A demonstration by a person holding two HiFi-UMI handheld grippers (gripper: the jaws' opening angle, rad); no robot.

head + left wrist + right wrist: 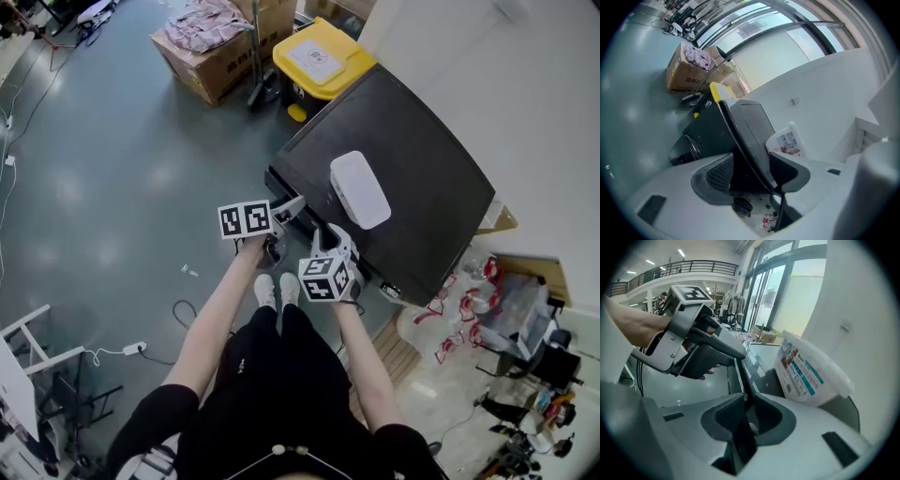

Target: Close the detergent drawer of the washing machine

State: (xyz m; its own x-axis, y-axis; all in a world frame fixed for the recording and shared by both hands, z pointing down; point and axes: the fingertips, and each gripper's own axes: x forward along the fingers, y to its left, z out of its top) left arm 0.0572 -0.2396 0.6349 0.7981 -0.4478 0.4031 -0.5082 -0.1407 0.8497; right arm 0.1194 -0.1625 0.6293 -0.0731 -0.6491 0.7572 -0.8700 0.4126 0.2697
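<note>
The dark washing machine (pixel 412 159) is seen from above, with a white detergent tub (pixel 359 189) lying on its lid. Both grippers are at its top front edge. My left gripper (pixel 289 208) is open, and in the left gripper view its jaws (pixel 752 173) straddle that edge of the machine (pixel 750 117). My right gripper (pixel 330 242) sits just to its right. Its jaws (pixel 747 416) stand a little apart around a thin dark edge, with the tub (pixel 806 373) beyond and the left gripper (pixel 739 352) close by. The grippers hide the drawer front in the head view.
A yellow bin (pixel 319 58) and a cardboard box (pixel 220 42) holding cloth stand behind the machine. A cable and power strip (pixel 133 349) lie on the grey floor at the left, near a white stand (pixel 23 342). Red-and-white clutter (pixel 459 309) lies to the machine's right.
</note>
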